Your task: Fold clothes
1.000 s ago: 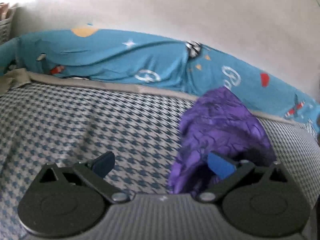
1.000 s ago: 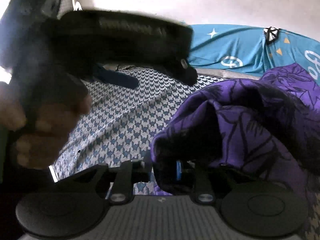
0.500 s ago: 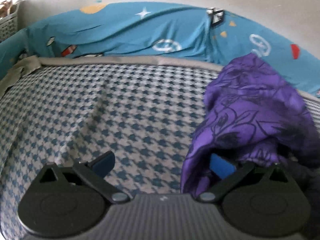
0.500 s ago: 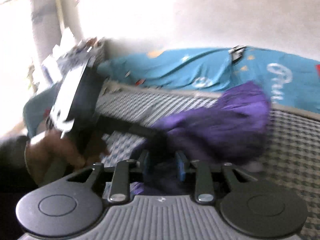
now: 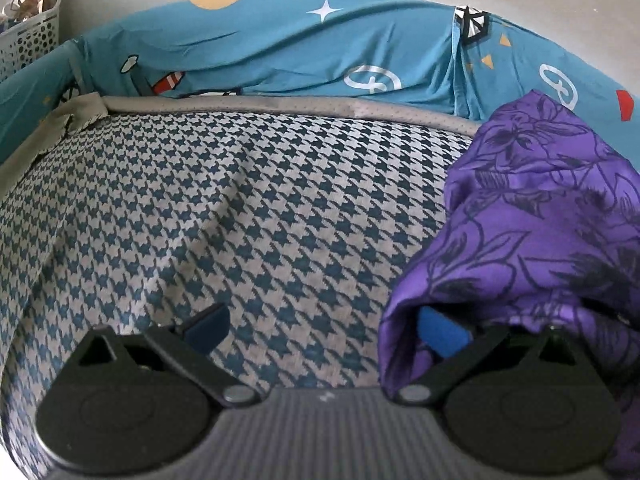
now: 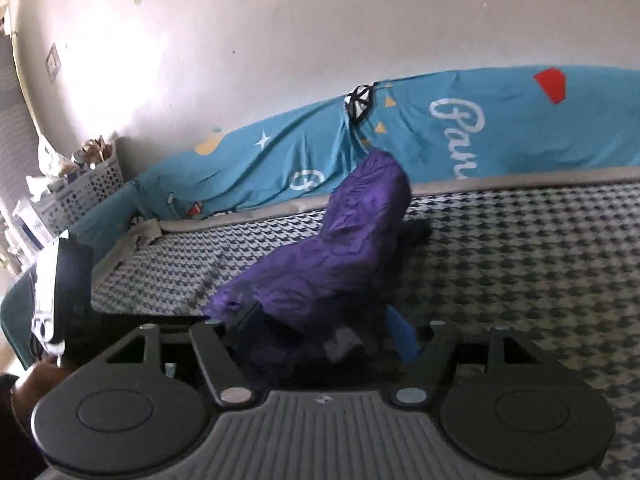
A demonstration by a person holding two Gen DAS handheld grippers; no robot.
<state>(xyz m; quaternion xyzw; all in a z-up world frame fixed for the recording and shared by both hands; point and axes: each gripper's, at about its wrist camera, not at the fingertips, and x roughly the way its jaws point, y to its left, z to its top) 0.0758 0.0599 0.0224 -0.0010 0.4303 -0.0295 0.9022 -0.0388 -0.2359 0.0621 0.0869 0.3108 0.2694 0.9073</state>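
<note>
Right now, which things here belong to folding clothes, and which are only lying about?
For the job:
- purple floral garment
- houndstooth bed surface

Lying about:
- blue printed sheet
- white perforated basket

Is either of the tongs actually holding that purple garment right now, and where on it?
Neither grips it: the purple garment drapes over one finger of the open left tongs; the right tongs are opening around it.

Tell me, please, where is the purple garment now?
The purple garment lies bunched on the houndstooth bed cover, at the right in the left wrist view, near the blue printed sheet. Its near end drapes over the left gripper's right finger.
</note>
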